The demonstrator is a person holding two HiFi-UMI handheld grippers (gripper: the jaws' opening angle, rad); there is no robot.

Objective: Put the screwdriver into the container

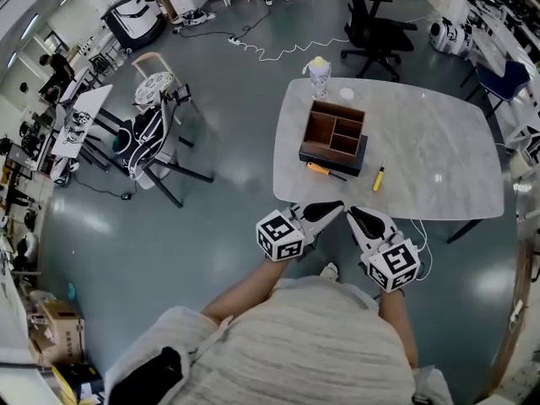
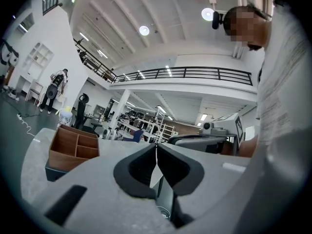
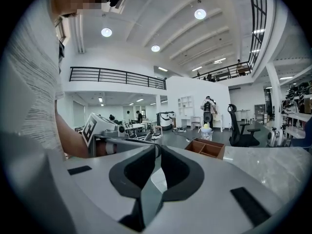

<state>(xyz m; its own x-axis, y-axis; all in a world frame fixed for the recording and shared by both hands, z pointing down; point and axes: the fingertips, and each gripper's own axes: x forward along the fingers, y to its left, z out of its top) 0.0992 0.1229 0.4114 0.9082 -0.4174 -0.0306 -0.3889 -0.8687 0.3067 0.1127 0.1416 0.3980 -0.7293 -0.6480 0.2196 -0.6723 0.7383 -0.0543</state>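
An orange-handled screwdriver [image 1: 323,171] lies on the marble table [image 1: 439,171], just in front of a wooden container [image 1: 334,136] with dividers. A smaller yellow-handled screwdriver [image 1: 379,177] lies to its right. Both grippers hover off the table's near edge, close to my body. My left gripper [image 1: 337,207] is shut and holds nothing; in the left gripper view its tips [image 2: 156,145] meet, with the container [image 2: 72,147] at left. My right gripper [image 1: 354,213] is also shut and holds nothing; its tips [image 3: 158,147] touch, and the container [image 3: 205,148] shows further off.
A small bottle with a yellow cap [image 1: 319,76] and a white lid [image 1: 346,94] stand behind the container. A black office chair [image 1: 378,25] is beyond the table. Folded frames and bags [image 1: 152,133] stand on the floor at left.
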